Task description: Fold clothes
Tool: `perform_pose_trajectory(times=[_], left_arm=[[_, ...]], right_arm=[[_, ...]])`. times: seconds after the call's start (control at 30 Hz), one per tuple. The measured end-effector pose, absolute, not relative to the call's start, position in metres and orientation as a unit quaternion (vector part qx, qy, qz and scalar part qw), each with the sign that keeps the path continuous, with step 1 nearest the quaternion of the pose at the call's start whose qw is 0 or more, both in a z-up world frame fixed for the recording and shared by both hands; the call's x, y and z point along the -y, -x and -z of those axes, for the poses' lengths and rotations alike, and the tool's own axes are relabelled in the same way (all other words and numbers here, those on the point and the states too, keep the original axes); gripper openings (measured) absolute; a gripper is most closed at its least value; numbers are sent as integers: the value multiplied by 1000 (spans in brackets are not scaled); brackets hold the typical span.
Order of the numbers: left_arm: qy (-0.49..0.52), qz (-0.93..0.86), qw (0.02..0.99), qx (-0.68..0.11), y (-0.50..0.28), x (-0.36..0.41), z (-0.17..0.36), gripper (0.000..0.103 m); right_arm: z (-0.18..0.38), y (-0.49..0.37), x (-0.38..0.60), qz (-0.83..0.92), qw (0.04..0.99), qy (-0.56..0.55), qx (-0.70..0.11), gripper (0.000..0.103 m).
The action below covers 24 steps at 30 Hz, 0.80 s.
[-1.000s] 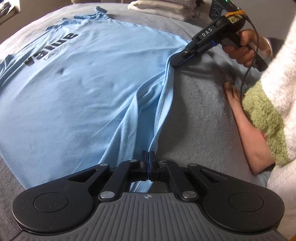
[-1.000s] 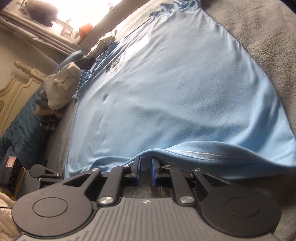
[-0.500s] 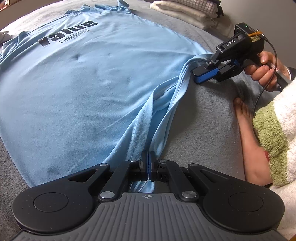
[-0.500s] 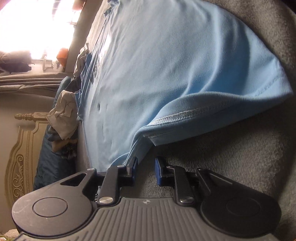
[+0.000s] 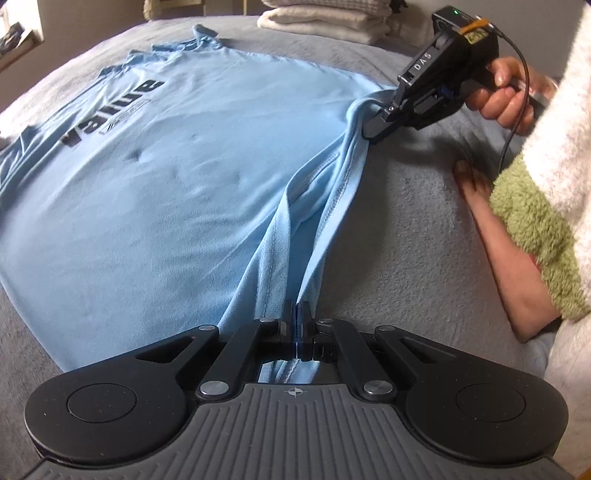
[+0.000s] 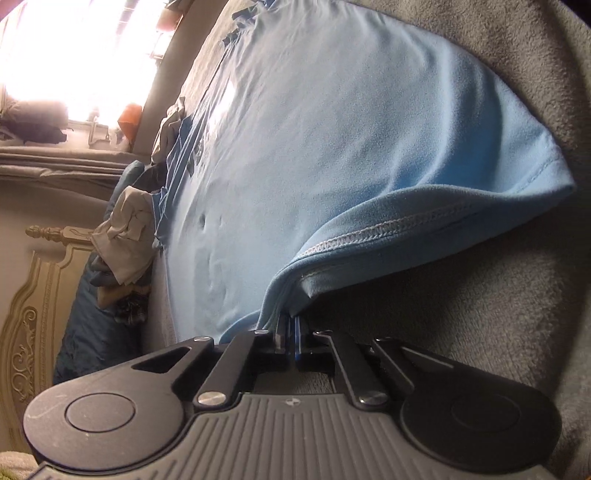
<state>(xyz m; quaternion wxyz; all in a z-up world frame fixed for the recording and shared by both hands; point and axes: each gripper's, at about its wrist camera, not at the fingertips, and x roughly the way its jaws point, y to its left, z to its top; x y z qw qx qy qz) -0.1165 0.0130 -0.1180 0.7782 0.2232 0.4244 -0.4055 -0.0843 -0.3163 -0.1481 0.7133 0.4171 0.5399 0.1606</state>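
shirt: a light blue T-shirt (image 5: 177, 177) lies spread flat on the grey blanket (image 5: 399, 229), its black printed word toward the far end, its hem nearest the cameras.
hem: bunched into taut ridges that run along the shirt's near right edge, raised off the blanket between the two sets of tongs.
left tongs (image 5: 297, 321): clenched on the shirt's hem at its near corner, with fabric pinched between the blue pads.
right tongs (image 6: 290, 326): closed on a gathered fold of the shirt's hem; in the left view they (image 5: 373, 129) grip the shirt's right edge, farther along from the left tongs.
right hand (image 5: 506, 96): wrapped around the black handle, just beyond the shirt's right edge.
towels: a folded white stack (image 5: 325, 18) sits past the shirt's collar end.
clothes pile: crumpled garments (image 6: 125, 236) lie beside the shirt's far side, against a carved headboard (image 6: 33, 295).
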Motion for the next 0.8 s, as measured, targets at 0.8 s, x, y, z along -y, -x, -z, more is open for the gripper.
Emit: perform_pose_trajectory(times=[0.8], left_arm=[[-319,418,760,-383,130,0,128,0]], right_arm=[[149,137,409,18,704,-537,-464,14]])
